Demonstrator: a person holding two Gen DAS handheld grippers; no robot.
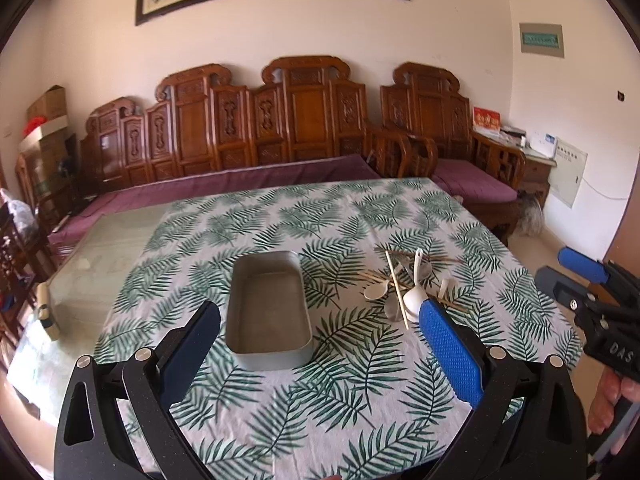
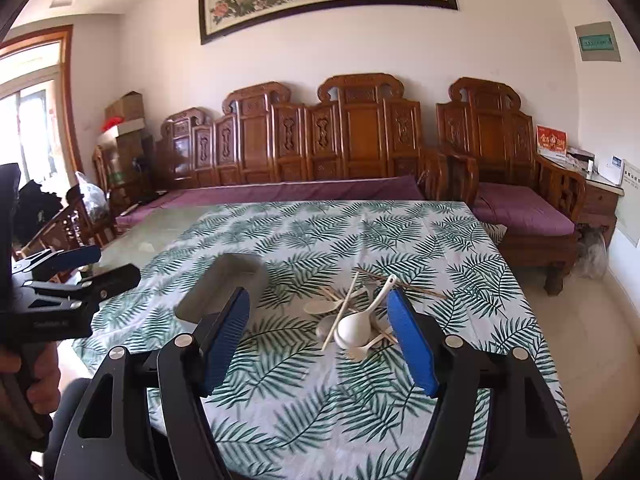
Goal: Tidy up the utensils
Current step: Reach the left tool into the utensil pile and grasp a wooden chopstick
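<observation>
both jaws wide, tin [image 1: 268, 308] lengthwise away

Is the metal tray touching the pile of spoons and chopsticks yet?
Apart. The left wrist view shows a strip of leaf-print tablecloth between the metal tray and the pile of spoons and chopsticks.

Your near counter [image 2: 320, 420] lies bare; farther on, the metal tray [image 1: 268, 320] sits left and the utensil pile [image 2: 356, 316] right, a cloth gap between.
</observation>
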